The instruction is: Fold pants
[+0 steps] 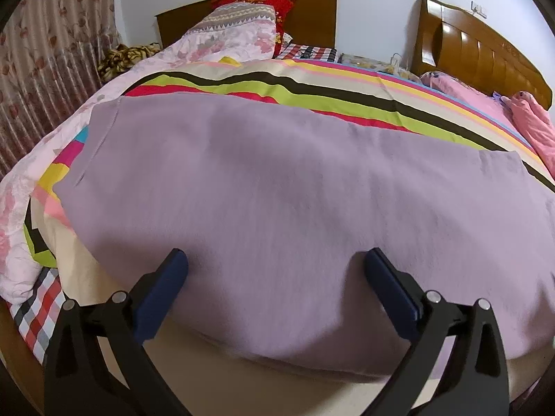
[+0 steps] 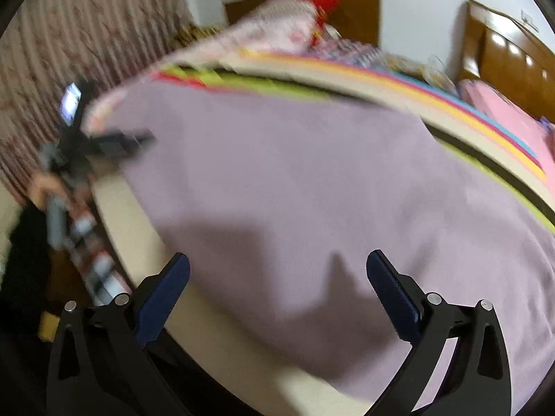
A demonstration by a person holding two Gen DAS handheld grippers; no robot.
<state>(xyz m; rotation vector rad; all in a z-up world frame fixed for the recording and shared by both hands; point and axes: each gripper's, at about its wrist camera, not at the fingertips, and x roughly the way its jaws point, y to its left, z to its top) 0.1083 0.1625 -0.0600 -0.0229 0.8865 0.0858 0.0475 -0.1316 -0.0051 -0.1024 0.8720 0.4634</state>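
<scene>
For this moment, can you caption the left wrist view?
Open left hand-held gripper poised at the near edge of lilac pants spread flat on a striped bedsheet.

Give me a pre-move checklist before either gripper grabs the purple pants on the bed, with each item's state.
1. Left gripper open, nothing held: ok.
2. Right gripper open, nothing held: ok.
3. Pants lying flat on striped sheet: ok.
4. Near pants edge within the left gripper's span: ok.
5. Right wrist view sharp enough to aim: not ok, blurred.
6. Which end is the waistband: cannot tell.
</scene>
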